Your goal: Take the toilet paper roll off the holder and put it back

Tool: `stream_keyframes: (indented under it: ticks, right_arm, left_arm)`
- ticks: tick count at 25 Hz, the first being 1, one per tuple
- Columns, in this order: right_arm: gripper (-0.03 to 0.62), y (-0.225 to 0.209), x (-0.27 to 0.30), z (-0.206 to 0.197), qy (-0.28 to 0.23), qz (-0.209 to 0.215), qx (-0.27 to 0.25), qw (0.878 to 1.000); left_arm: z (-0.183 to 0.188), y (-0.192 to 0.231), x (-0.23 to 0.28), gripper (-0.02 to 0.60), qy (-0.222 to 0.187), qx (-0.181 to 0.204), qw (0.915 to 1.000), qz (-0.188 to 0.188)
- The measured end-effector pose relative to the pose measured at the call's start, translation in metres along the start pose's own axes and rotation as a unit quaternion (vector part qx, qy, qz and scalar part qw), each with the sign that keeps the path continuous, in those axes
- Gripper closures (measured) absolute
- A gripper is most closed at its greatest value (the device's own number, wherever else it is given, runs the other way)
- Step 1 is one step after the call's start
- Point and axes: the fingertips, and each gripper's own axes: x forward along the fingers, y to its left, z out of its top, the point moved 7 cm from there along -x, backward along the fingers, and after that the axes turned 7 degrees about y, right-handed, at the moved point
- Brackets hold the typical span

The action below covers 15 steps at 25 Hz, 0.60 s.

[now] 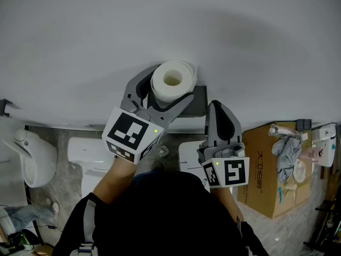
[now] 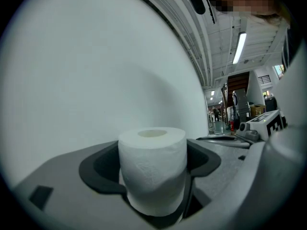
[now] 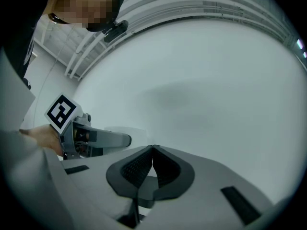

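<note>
The left gripper (image 1: 162, 92) is clamping the toilet paper roll (image 1: 172, 80) between wide-set jaws, holding it close against the white wall (image 1: 80, 47), just beside the dark holder (image 1: 200, 101). The roll is standing upright, its long axis vertical and its core opening facing up. The right gripper (image 3: 152, 162) is hovering nearby, its jaws pressed together on nothing. A toilet (image 1: 88, 153) and a cardboard box (image 1: 264, 164) are sitting on the grey floor (image 1: 298, 233) below.

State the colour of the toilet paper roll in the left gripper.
The toilet paper roll is plain white, with no printed pattern; the left gripper view shows it best.

wall (image 1: 170, 25) blocks ahead, dark holder (image 1: 200, 101) just beside roll (image 1: 171, 80), free room above
</note>
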Motion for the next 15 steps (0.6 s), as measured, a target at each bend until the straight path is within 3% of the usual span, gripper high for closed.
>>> stream_keyframes:
  ticks: [15]
  right_arm:
    - [0.571, -0.004, 0.002, -0.004, 0.005, -0.005, 0.002, 1.000]
  left_arm:
    - [-0.018, -0.002, 0.011, 0.195, 0.019, 0.003, 0.9998, -0.008]
